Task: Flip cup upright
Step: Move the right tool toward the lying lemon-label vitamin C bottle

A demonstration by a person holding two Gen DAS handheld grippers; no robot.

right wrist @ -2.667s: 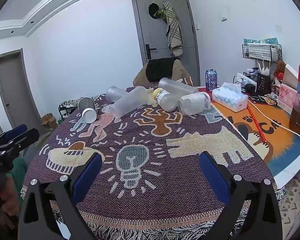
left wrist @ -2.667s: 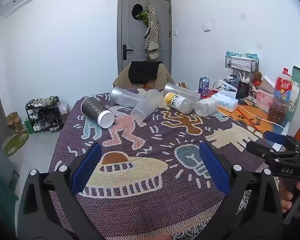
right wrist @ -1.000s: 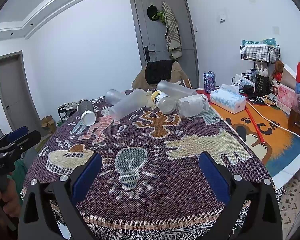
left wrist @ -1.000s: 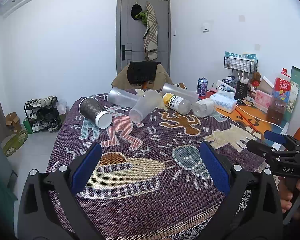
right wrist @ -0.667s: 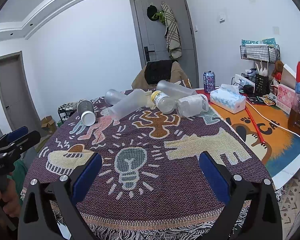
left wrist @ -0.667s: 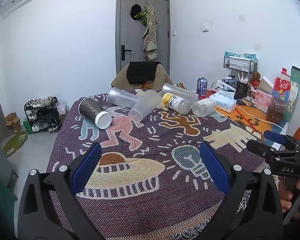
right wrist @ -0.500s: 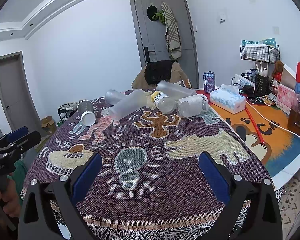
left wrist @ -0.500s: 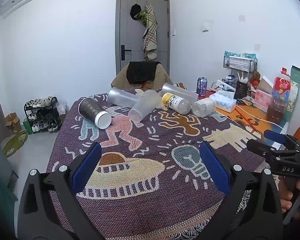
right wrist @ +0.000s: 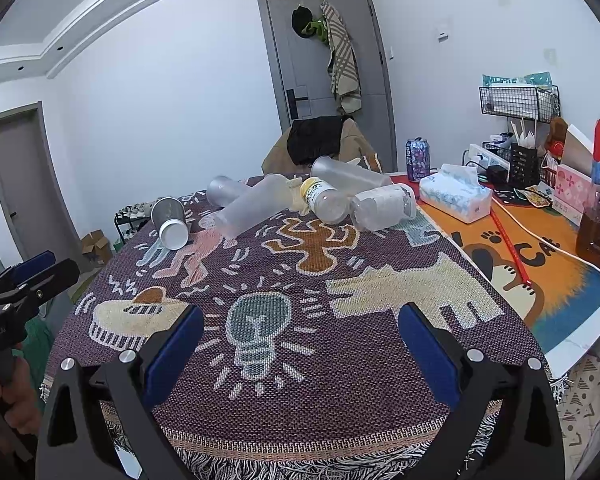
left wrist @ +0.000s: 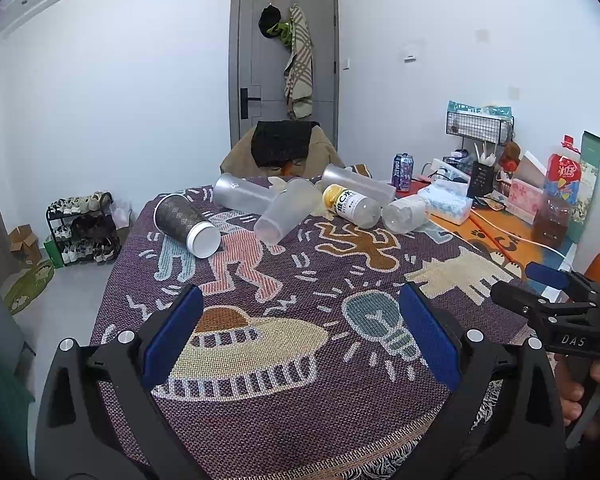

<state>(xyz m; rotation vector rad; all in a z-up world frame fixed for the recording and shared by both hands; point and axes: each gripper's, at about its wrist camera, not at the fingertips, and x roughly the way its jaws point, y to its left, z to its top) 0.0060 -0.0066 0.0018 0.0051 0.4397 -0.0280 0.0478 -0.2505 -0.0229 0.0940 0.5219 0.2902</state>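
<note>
Several cups and bottles lie on their sides at the far end of a patterned cloth. A dark patterned cup point(left wrist: 186, 220) with a white base lies at the far left; it also shows in the right wrist view point(right wrist: 170, 220). A frosted clear cup point(left wrist: 286, 212) lies beside it, seen too in the right wrist view point(right wrist: 252, 208). A yellow-capped bottle point(left wrist: 352, 206) and clear cups lie further right. My left gripper point(left wrist: 296, 332) is open and empty over the near cloth. My right gripper point(right wrist: 296, 336) is open and empty, also near the front edge.
The purple patterned tablecloth point(left wrist: 300, 400) covers the table. An orange mat point(right wrist: 540, 264) to the right holds a tissue box point(right wrist: 456, 196), a soda can point(right wrist: 418, 160), a wire rack and a brown jar point(right wrist: 598, 232). A chair with a jacket point(left wrist: 284, 148) stands behind.
Both grippers have barely moved. The left view has drifted very slightly back from the cups. Nothing was grasped or let go.
</note>
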